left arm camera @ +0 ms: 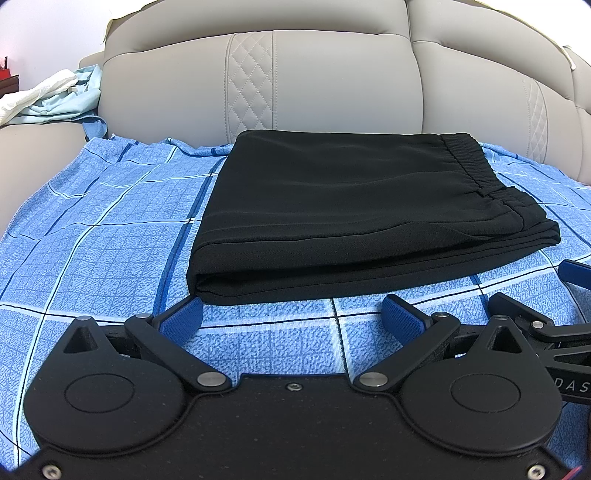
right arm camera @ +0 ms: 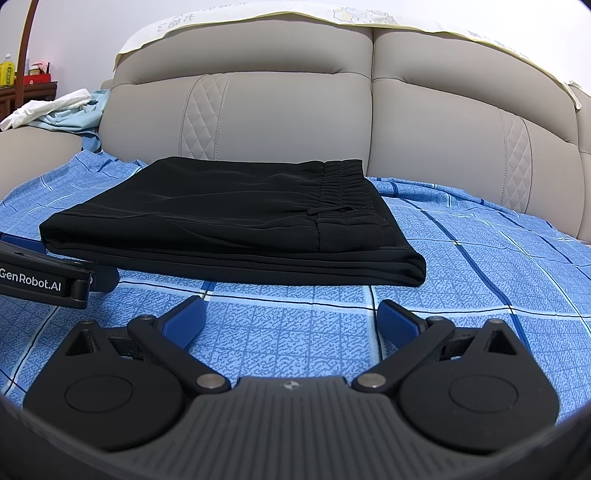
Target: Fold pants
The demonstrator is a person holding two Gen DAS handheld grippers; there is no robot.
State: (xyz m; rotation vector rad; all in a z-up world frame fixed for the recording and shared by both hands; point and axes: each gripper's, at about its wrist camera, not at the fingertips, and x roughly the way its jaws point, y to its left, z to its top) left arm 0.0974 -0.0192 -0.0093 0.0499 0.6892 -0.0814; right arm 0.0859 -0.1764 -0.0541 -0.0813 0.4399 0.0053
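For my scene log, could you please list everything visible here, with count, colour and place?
pants: one, black, folded flat on the sheet, waistband on the right
sheet: one, blue check, spread over the sofa seat
sofa: one, beige, quilted backrest behind the pants
clothes: a pile, white and pale blue, on the sofa's far left arm
paper: one sheet, pale with print, draped over the backrest top
bottle: one, yellow, on a dark cabinet at far left
left hand-held gripper: one, black with blue pads, open, just short of the pants' near edge
right hand-held gripper: one, black with blue pads, open, just short of the pants' near edge
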